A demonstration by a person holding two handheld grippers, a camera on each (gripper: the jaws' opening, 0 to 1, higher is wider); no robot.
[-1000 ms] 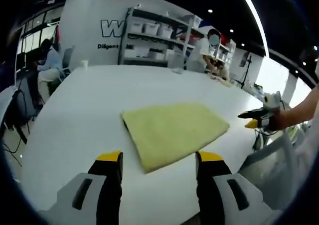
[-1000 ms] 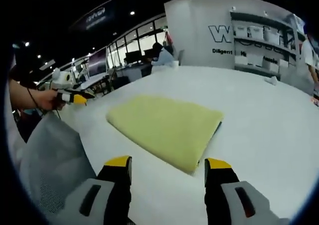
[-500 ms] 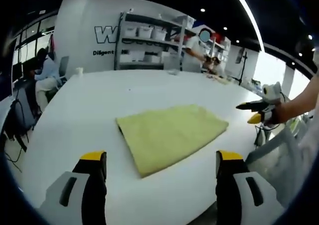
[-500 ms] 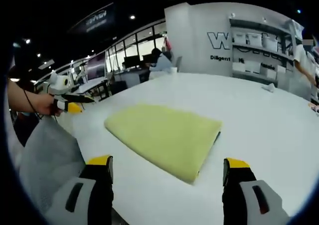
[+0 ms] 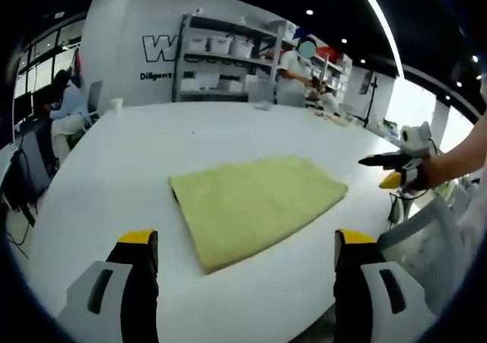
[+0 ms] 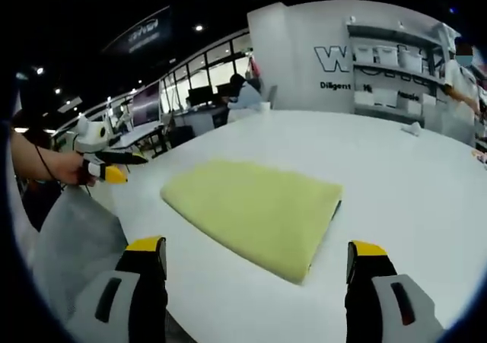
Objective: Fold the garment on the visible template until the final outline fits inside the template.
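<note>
- Left gripper view: a folded pale yellow garment (image 5: 255,206) lies flat on a large white bench (image 5: 114,160), roughly in the middle of the bench top, forming a neat four-sided shape with one corner pointing toward the camera
- The left gripper (image 5: 243,255) hangs above the near edge of the bench with its yellow-tipped fingers (image 5: 139,240) spread wide and released, holding nothing; the garment's near corner sits between them, apart from both
- At the right side, a person's hand (image 5: 434,172) holds the right gripper (image 5: 380,168) off the bench edge, well apart from the garment
- Behind the bench stand a white wall with dark lettering (image 5: 163,50), shelves with storage boxes (image 5: 228,65), and a seated person (image 5: 65,111) at the far left
- Right gripper view: the same yellow garment (image 6: 255,210) rests flat on the white bench (image 6: 396,183), a thin dark line showing under its right edge
- The right gripper (image 6: 259,259) is held over the bench's near edge, its yellow-tipped fingers (image 6: 367,252) parted wide and gripping nothing, the garment lying ahead between them without contact
- At the left, a hand (image 6: 65,168) holds the left gripper (image 6: 114,164) beyond the bench edge, above a grey mesh chair back (image 6: 72,236)
- Windows (image 6: 202,77) and shelves (image 6: 388,69) line the background
</note>
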